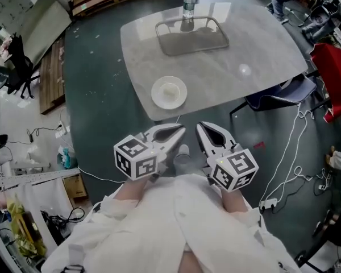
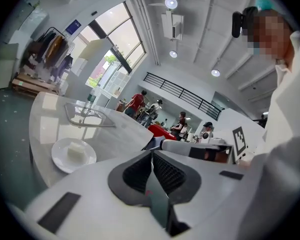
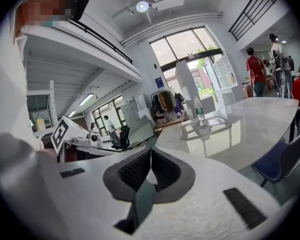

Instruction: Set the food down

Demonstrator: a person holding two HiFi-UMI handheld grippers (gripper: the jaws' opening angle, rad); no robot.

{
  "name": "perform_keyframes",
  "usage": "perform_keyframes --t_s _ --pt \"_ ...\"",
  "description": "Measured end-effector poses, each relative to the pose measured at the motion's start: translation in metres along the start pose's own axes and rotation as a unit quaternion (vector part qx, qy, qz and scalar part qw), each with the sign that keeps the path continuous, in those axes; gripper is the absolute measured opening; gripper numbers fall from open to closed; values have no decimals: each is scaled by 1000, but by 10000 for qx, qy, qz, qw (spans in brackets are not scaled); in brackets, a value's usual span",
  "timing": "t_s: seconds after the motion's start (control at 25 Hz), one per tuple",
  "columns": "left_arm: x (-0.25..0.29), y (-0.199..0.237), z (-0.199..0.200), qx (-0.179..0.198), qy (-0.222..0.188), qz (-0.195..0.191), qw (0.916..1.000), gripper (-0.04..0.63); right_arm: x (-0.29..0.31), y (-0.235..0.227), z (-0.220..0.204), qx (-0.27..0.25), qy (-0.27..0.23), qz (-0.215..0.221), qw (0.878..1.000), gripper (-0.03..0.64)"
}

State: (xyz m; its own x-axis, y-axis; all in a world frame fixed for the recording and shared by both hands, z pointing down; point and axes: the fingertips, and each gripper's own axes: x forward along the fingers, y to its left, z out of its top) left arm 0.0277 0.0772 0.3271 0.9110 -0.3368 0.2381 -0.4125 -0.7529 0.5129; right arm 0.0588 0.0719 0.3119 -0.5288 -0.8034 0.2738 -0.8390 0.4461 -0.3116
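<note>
The food (image 1: 169, 90), a pale block, lay on a white plate (image 1: 158, 99) near the front edge of the marble table (image 1: 256, 50). The left gripper (image 1: 178, 132) and right gripper (image 1: 200, 127) were both clenched on nothing. They were held side by side off the table, close to the person's body.

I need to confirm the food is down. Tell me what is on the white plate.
A pale block of food lies on the white plate, near its middle. Nothing else shows there; the plate surface beneath the block is covered.
</note>
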Motion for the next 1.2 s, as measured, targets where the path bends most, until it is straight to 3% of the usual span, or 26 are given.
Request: perform_keyframes --t_s 0.28,0.44,0.84,1.2 --pt "60 22 20 -117 91 88 9999 23 33 -55 21 -43 174 319 9993 3" --pt "75 40 29 -186 58 322 9993 23 49 -74 25 -29 261 530 9982 3" --pt "56 86 32 -528 -108 1021 9933 23 71 -88 13 96 580 764 9953 3" --pt "46 106 41 -528 -149 1079 9926 23 92 -82 8 85 706 780 9944 3"
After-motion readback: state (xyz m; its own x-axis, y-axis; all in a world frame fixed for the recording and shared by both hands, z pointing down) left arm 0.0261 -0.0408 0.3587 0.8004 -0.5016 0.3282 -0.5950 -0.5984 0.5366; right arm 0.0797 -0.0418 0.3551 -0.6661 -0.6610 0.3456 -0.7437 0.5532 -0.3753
